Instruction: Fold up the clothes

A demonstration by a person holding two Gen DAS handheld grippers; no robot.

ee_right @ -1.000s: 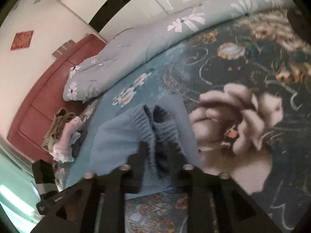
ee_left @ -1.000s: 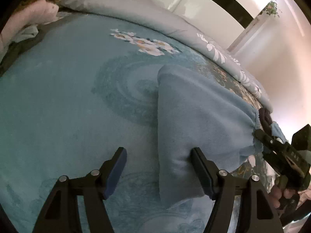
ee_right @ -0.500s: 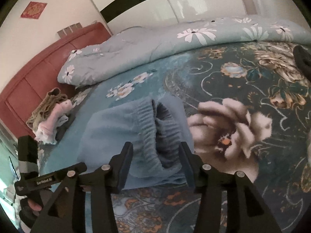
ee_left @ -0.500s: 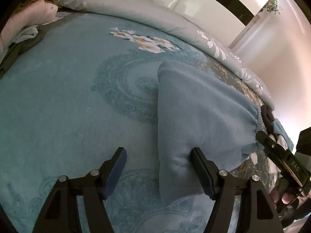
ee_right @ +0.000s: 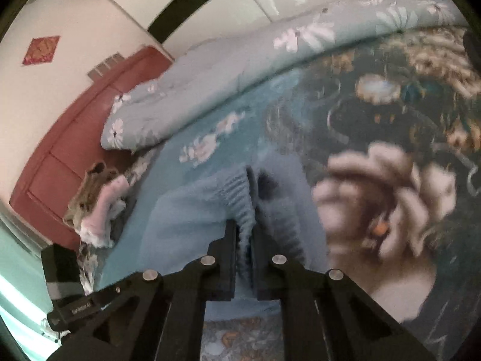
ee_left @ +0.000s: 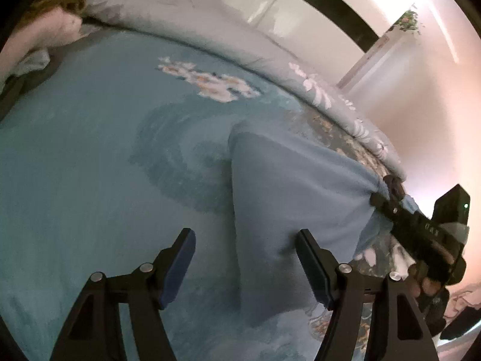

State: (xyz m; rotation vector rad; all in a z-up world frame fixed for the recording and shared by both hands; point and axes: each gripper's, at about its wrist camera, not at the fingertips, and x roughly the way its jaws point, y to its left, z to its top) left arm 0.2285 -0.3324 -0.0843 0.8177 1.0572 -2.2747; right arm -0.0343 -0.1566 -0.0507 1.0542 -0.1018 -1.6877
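Between closing right claw (ee_right: 243, 240) pads, blue garment (ee_right: 192, 216) waistband

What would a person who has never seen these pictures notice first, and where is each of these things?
First, the light blue garment lying in the middle of the bed, on the teal flowered bedspread. Next, the right hand-held gripper, whose jaws are closing on the garment's ribbed waistband, while the left hand-held gripper stands open at the garment's near edge. Last, a small pile of clothes lies by the red headboard.
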